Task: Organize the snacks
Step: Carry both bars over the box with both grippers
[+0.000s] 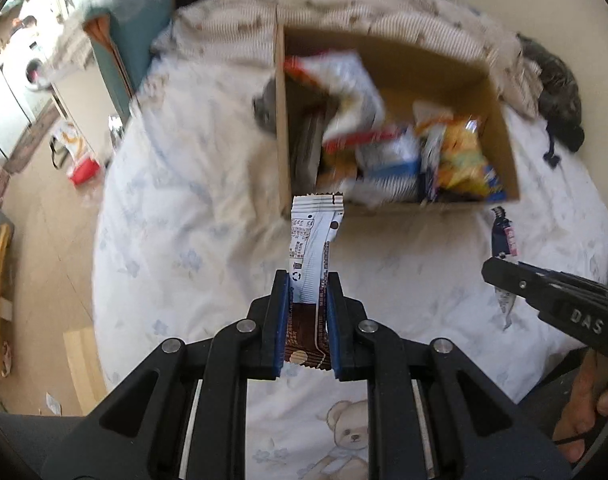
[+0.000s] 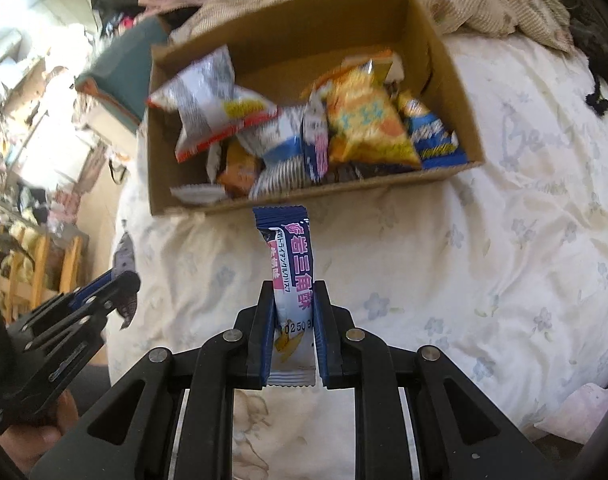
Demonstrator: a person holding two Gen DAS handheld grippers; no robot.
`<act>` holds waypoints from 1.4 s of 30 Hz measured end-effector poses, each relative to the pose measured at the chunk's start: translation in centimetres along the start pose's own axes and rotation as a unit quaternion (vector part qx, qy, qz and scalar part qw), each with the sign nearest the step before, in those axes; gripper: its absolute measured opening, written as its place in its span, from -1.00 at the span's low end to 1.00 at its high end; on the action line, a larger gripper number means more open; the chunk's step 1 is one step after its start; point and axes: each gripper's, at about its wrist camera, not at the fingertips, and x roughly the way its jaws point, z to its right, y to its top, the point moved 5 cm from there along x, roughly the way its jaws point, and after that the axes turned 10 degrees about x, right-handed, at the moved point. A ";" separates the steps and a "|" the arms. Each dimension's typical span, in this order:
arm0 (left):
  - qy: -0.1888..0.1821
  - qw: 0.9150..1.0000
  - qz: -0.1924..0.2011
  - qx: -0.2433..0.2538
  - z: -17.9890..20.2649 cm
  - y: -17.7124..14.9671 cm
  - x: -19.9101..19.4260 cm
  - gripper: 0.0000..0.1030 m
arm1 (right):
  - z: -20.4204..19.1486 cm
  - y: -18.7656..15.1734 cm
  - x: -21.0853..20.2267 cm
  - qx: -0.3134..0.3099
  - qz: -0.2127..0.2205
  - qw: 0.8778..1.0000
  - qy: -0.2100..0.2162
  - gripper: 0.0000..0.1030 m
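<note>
A cardboard box [image 1: 500, 116] sits on the bed, holding several snack packets [image 1: 384, 140]; it also shows in the right wrist view [image 2: 444, 80] with the packets [image 2: 360, 120] inside. My left gripper [image 1: 307, 280] is shut on a white and brown snack bar [image 1: 314, 248], held just short of the box's near wall. My right gripper [image 2: 293, 290] is shut on a blue and white snack packet [image 2: 287, 256], also held above the bed in front of the box. Each gripper shows at the edge of the other's view: the right one [image 1: 504, 268] and the left one [image 2: 123, 280].
The bed has a white floral duvet [image 2: 504, 260] with a teddy bear print [image 1: 352, 432]. A striped blanket [image 1: 344, 12] lies behind the box. A teal box [image 1: 131, 32] stands at the bed's far left. The floor with clutter [image 1: 75, 160] lies left.
</note>
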 end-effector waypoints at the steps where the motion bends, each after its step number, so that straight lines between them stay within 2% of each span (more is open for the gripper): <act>1: 0.004 1.000 0.009 0.000 0.1 0.3 -0.7 -0.73 | 0.0 0.3 -0.4 0.004 0.008 1.000 0.006 -0.64; 7: 0.020 0.999 0.032 -0.013 -0.7 3.1 -2.5 -0.73 | 0.5 3.1 -3.1 0.044 0.054 0.996 0.053 -0.64; 14: 0.025 0.999 0.047 -0.004 -0.6 7.8 -2.6 -0.73 | 2.2 7.3 -4.3 0.085 0.092 0.990 0.072 -0.64; 26: 0.016 0.999 0.040 0.030 3.8 13.7 1.1 -0.73 | 2.1 12.7 -1.6 0.064 0.103 0.991 0.048 -0.64; 32: 0.031 0.998 0.033 0.035 5.0 16.2 3.8 -0.72 | 2.4 15.1 0.6 0.051 0.092 0.994 0.024 -0.64; 42: 0.038 0.999 0.004 0.038 5.9 18.4 8.6 -0.72 | 3.7 16.3 3.1 0.057 0.068 0.996 -0.015 -0.64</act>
